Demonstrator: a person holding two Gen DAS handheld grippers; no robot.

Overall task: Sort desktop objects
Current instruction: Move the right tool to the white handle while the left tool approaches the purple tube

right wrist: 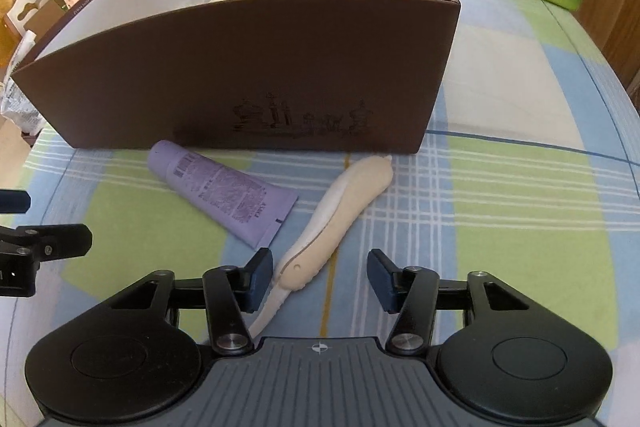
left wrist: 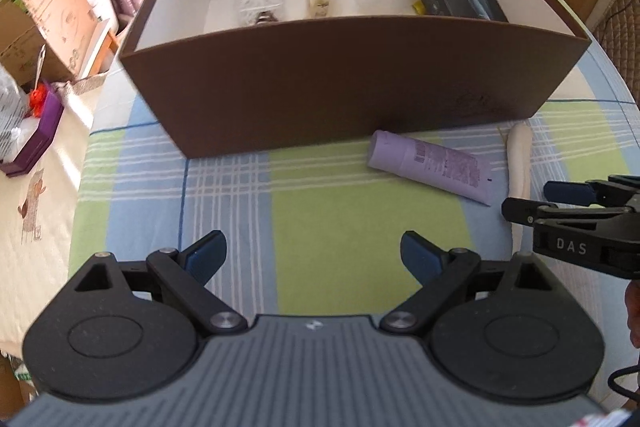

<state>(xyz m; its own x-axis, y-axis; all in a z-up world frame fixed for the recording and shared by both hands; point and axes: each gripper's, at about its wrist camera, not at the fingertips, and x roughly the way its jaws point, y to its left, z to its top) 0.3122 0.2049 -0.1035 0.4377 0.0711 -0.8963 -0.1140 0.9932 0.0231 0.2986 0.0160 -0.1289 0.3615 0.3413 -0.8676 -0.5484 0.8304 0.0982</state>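
While both claws hang wide apart and empty, the cream folding knife [right wrist: 340, 211] lies just ahead of the right claw [right wrist: 318, 281], the purple tube [right wrist: 224, 193] beside it, the brown box [right wrist: 248, 75] beyond; left claw [left wrist: 314, 257] over checked worktop [left wrist: 320, 227].

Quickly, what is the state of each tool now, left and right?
Left tool: open, holding nothing.
Right tool: open, holding nothing; the cream folding knife lies between its fingers.

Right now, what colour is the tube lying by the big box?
The tube is pale purple, clearest in the right wrist view.
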